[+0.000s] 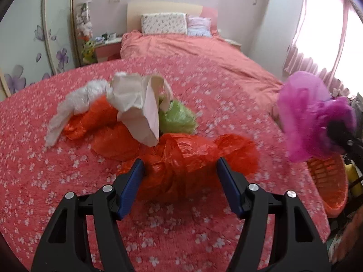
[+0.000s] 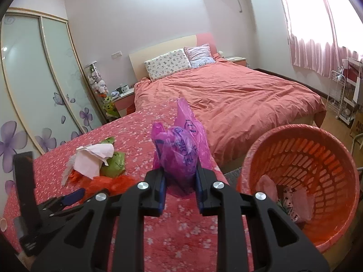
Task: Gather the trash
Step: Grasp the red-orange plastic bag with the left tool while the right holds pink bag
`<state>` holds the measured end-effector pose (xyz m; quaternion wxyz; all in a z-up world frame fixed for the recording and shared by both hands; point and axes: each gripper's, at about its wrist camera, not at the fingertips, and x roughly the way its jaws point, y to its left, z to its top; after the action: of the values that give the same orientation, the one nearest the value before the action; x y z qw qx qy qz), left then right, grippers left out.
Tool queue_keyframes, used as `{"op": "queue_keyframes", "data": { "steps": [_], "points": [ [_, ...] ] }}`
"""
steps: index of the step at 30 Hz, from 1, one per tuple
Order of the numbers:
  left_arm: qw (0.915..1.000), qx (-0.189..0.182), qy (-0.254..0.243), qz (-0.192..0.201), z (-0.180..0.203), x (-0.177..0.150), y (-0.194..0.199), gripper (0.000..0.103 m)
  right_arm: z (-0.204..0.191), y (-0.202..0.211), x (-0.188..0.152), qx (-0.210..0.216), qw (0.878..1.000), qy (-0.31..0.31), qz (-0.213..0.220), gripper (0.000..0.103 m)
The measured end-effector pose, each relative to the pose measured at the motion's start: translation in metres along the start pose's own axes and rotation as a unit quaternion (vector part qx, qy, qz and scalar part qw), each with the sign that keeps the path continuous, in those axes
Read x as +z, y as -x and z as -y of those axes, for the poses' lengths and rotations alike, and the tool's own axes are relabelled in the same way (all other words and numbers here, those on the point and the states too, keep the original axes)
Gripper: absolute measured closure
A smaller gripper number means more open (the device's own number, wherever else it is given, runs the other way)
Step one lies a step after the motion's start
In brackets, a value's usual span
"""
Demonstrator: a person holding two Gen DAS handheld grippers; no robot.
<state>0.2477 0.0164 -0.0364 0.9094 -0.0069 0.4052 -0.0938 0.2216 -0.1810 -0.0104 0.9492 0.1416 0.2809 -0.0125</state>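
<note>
While right fingers point(image 2: 180, 181) clamp one magenta bag point(image 2: 181, 149), left fingers point(image 1: 180, 176) straddle two orange bags point(image 1: 181, 156).

The left black two-finger gripper with blue pads point(image 1: 180, 179) angles steeply down, jaws spread wide, pads clear on both sides, while the right black gripper with blue pads point(image 2: 180, 181) tilts gently downward, jaws narrow and clamped.
</note>
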Motion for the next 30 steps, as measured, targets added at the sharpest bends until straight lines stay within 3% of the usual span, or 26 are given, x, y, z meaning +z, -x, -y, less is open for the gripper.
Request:
{"op": "queue_keyframes", "data": {
  "steps": [14,21,30],
  "points": [
    [0.9987,0.02,-0.046,-0.006,0.033,0.004,-0.02,0.034,0.017,0.002,-0.007,0.008,1.0,-0.014,-0.004,0.081],
    [0.9991,0.002,-0.041,0.003,0.037,0.002,-0.012,0.054,0.024,0.007,-0.006,0.005,1.0,-0.022,-0.005,0.081],
    [0.9986,-0.037,-0.032,0.019,0.043,0.001,0.013,0.057,0.028,0.021,-0.004,0.003,1.0,-0.025,0.003,0.081]
  ]
}}
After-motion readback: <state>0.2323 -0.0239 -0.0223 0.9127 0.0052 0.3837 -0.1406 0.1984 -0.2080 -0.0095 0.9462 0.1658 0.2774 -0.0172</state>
